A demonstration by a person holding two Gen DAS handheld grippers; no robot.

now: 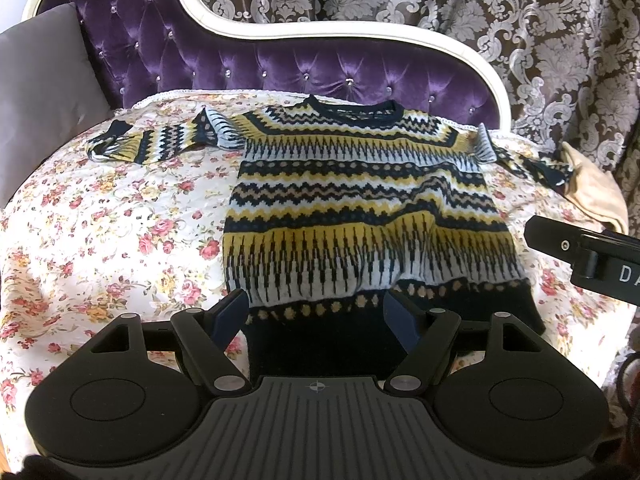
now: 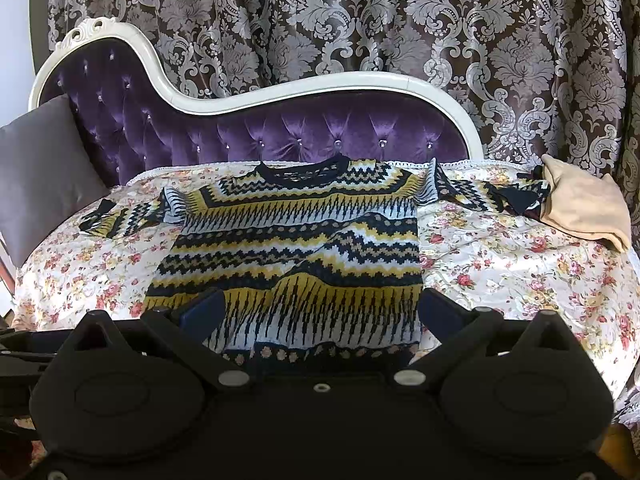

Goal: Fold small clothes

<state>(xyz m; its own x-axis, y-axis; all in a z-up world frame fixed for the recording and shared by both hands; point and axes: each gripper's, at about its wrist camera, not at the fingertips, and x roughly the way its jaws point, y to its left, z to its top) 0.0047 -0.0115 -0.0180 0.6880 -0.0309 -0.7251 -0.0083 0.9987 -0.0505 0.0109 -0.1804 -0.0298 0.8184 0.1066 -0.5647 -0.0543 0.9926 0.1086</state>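
Knitted in navy, yellow and white, the sweater (image 1: 360,200) lies flat on the floral cover (image 1: 120,220) of the purple tufted sofa (image 1: 280,68), sleeves spread. We see our left tool (image 1: 316,316) and right tool (image 2: 320,312) with fingers apart above its hem, gripping nothing.

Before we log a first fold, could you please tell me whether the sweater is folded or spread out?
Spread out: the sweater lies flat, both sleeves stretched sideways.

left hand-held gripper (image 1: 316,316) open, right (image 2: 318,312) too (seemingly)
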